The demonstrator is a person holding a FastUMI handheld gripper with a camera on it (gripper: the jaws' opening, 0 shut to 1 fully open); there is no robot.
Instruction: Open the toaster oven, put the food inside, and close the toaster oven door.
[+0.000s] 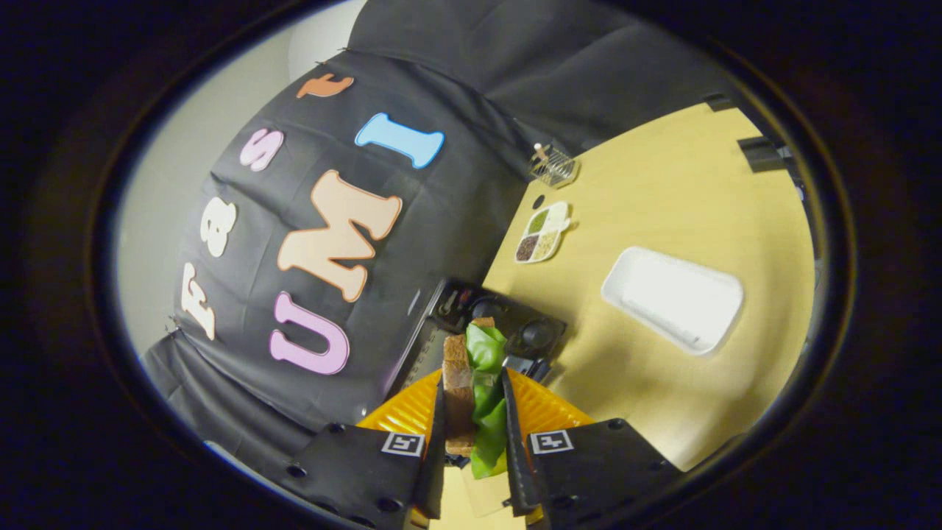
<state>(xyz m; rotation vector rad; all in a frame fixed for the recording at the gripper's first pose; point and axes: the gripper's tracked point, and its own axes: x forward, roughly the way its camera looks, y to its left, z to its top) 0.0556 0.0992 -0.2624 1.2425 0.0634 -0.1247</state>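
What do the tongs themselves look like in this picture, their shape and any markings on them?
The tongs have two flat, narrow fingers that run forward side by side. Each one grows out of a wide, dark, angular block studded with small round screw holes. A small square black-and-white marker sits on the top of each block, near the base of its finger. No cable is visible.
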